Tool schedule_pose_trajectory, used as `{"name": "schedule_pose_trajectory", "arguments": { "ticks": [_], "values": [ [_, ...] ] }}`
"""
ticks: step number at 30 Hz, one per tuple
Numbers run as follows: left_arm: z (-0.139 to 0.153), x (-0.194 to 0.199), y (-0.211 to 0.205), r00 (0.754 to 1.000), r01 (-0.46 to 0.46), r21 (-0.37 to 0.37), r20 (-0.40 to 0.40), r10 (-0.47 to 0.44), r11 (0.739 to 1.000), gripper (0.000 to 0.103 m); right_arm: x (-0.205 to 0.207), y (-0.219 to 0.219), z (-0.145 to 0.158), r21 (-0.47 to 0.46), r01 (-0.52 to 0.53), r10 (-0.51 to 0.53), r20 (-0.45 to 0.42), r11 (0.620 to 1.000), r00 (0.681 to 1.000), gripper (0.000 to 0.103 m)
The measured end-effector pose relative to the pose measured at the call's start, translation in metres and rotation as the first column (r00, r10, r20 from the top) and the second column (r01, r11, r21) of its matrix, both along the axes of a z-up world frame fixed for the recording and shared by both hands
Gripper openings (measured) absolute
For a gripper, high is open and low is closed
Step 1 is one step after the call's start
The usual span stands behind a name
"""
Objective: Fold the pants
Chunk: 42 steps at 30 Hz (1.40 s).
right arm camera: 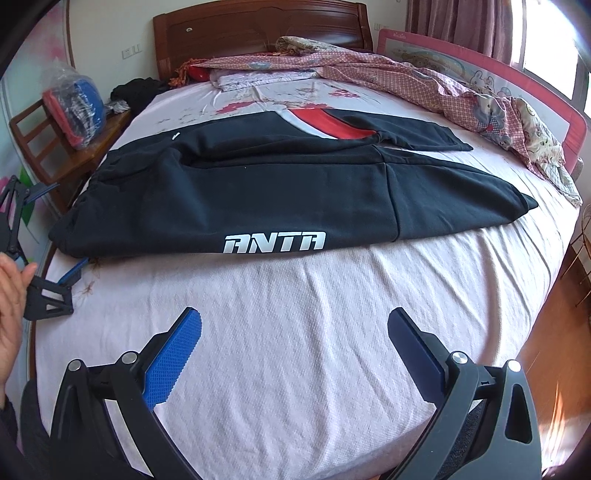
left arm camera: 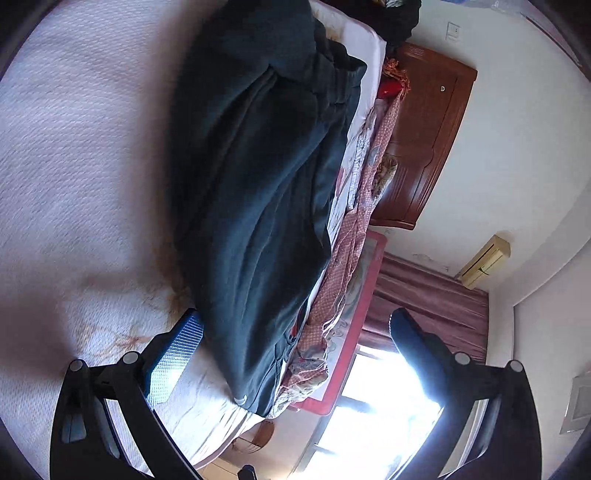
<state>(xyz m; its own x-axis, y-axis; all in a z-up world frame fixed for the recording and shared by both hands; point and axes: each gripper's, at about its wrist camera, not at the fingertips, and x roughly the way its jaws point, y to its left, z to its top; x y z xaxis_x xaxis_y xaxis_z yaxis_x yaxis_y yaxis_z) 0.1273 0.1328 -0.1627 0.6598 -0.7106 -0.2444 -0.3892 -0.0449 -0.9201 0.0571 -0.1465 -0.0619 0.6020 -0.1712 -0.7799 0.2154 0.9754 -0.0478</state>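
Black pants (right arm camera: 258,192) with a white ANTA logo lie flat across the bed, waistband to the left and legs to the right. A red and white stripe shows at their far side. My right gripper (right arm camera: 295,332) is open above the bare mattress in front of the pants, holding nothing. My left gripper (right arm camera: 62,229) is open at the waistband end, held by a hand (right arm camera: 11,295). In the left wrist view the pants (left arm camera: 258,203) run away from the open left gripper (left arm camera: 295,343), whose blue pad (left arm camera: 177,358) rests beside the cloth.
A pink checked quilt (right arm camera: 424,81) is bunched at the far right by a pink bed rail (right arm camera: 517,92). The wooden headboard (right arm camera: 258,33) is at the back. A wooden chair (right arm camera: 55,147) with a plastic bag of clothes stands left of the bed. The mattress (right arm camera: 295,369) is pale pink.
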Motion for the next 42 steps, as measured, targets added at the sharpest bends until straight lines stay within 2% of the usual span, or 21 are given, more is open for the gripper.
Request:
{"name": "schedule_pose_trajectory", "arguments": {
  "ticks": [7,9,11,12,13,16,17,18,19,20,22,24,25,26,27,28,34,36,38,40,42],
  "values": [
    [0.006,0.019,0.001,0.997,-0.031,0.034,-0.07,0.033,0.999,0.101,0.006,-0.001,0.006,0.019,-0.003,0.003,0.005,1.0,1.0,0.1],
    [0.011,0.025,0.001,0.995,-0.009,0.089,-0.094,0.017,0.996,0.101,0.008,-0.004,0.009,0.03,0.0,0.0,-0.001,1.0,1.0,0.1],
    [0.018,0.014,-0.002,0.976,0.02,0.172,-0.215,0.017,0.985,0.101,0.008,-0.007,0.014,0.031,0.012,-0.013,0.006,0.999,1.0,0.1],
    [0.021,0.015,-0.001,0.975,0.018,0.195,-0.221,0.026,0.981,0.101,0.008,-0.008,0.016,0.042,0.018,-0.019,0.012,0.999,1.0,0.1],
    [0.025,0.013,-0.001,0.971,0.027,0.248,-0.237,0.034,0.968,0.1,0.01,-0.01,0.017,0.058,0.023,-0.024,0.015,0.998,1.0,0.1],
    [0.026,0.02,-0.003,0.959,0.041,0.288,-0.279,0.043,0.957,0.1,0.012,-0.012,0.019,0.09,0.023,-0.025,0.019,0.996,1.0,0.1],
    [0.028,0.02,-0.002,0.959,0.003,0.276,-0.274,0.076,0.961,0.1,0.012,-0.01,0.019,0.093,0.014,-0.016,0.021,0.996,1.0,0.1],
    [0.029,0.023,-0.001,0.972,-0.034,0.258,-0.214,0.091,0.965,0.099,0.012,-0.008,0.019,0.089,0.005,-0.007,0.022,0.996,1.0,0.1],
    [0.031,0.025,-0.001,0.977,-0.037,0.283,-0.192,0.094,0.958,0.079,0.011,-0.006,0.02,0.083,-0.006,0.004,0.024,0.997,1.0,0.1],
    [0.032,0.027,-0.001,0.978,-0.035,0.301,-0.188,0.096,0.953,0.067,0.011,-0.005,0.021,0.078,-0.019,0.017,0.024,0.997,1.0,0.1],
    [0.03,0.031,0.0,0.988,-0.039,0.274,-0.135,0.079,0.961,0.067,0.011,-0.003,0.021,0.067,-0.029,0.027,0.024,0.997,0.999,0.1],
    [0.021,0.034,0.005,0.985,-0.015,0.269,-0.163,0.061,0.963,0.048,0.012,-0.005,0.021,0.096,-0.034,0.032,0.026,0.995,0.999,0.1],
    [0.017,0.035,0.006,0.983,-0.016,0.256,-0.175,0.063,0.967,0.035,0.012,-0.007,0.021,0.107,-0.032,0.028,0.031,0.994,0.999,0.1],
    [0.018,0.04,0.004,0.979,0.001,0.262,-0.196,0.053,0.965,0.012,0.012,-0.008,0.022,0.103,-0.026,0.023,0.034,0.994,0.999,0.1],
    [0.015,0.039,0.004,0.978,0.016,0.27,-0.206,0.042,0.963,0.008,0.012,-0.01,0.022,0.1,-0.024,0.021,0.033,0.995,0.999,0.1],
    [0.013,0.037,0.005,0.981,0.01,0.261,-0.188,0.041,0.965,0.008,0.012,-0.014,0.023,0.105,-0.019,0.016,0.031,0.994,0.999,0.1],
    [0.02,0.039,0.002,0.991,0.011,0.319,-0.132,0.033,0.948,0.007,0.004,-0.068,0.022,0.143,0.085,-0.089,0.025,0.986,0.996,0.1],
    [0.028,0.036,0.002,0.994,0.007,0.321,-0.103,0.027,0.947,0.006,0.002,-0.1,0.018,0.214,0.122,-0.127,0.009,0.969,0.992,0.1],
    [0.027,0.029,0.006,0.996,0.002,0.31,-0.086,0.026,0.951,0.006,-0.002,-0.136,0.012,0.301,0.188,-0.192,-0.015,0.935,0.981,0.1],
    [0.028,0.027,0.009,0.997,0.001,0.299,-0.076,0.023,0.954,0.007,-0.006,-0.173,0.005,0.413,0.235,-0.247,-0.025,0.88,0.969,0.1],
    [0.032,0.023,0.013,0.998,-0.004,0.288,-0.063,0.023,0.958,0.007,-0.008,-0.211,-0.003,0.529,0.296,-0.313,-0.06,0.796,0.948,0.1]
  ]
}}
